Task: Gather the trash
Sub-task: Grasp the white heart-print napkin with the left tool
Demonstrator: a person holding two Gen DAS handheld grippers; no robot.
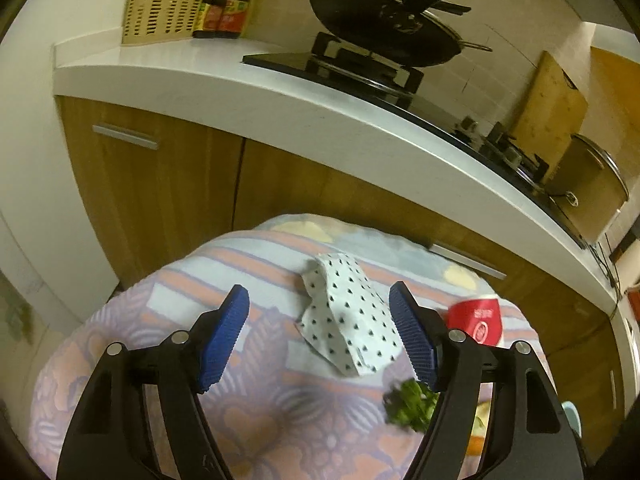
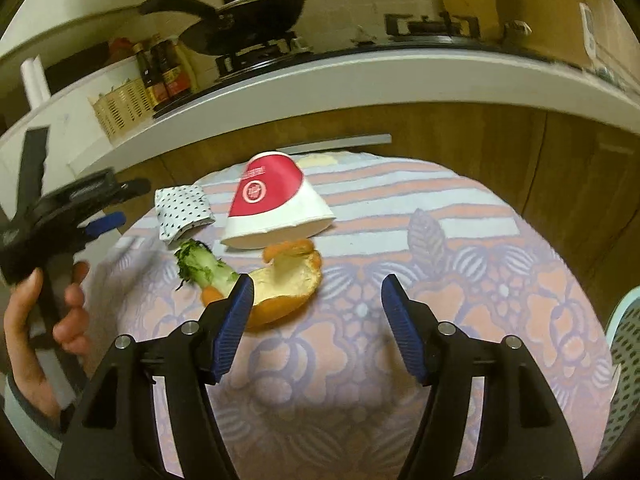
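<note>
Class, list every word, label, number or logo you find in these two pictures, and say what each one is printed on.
Nothing can be read for certain.
Paper cup: white round logo and a line of characters on the red band, too blurred to read.
Sauce bottles: red and yellow labels, print too small to read.
Spotted wrapper: only a dot pattern, no words.
</note>
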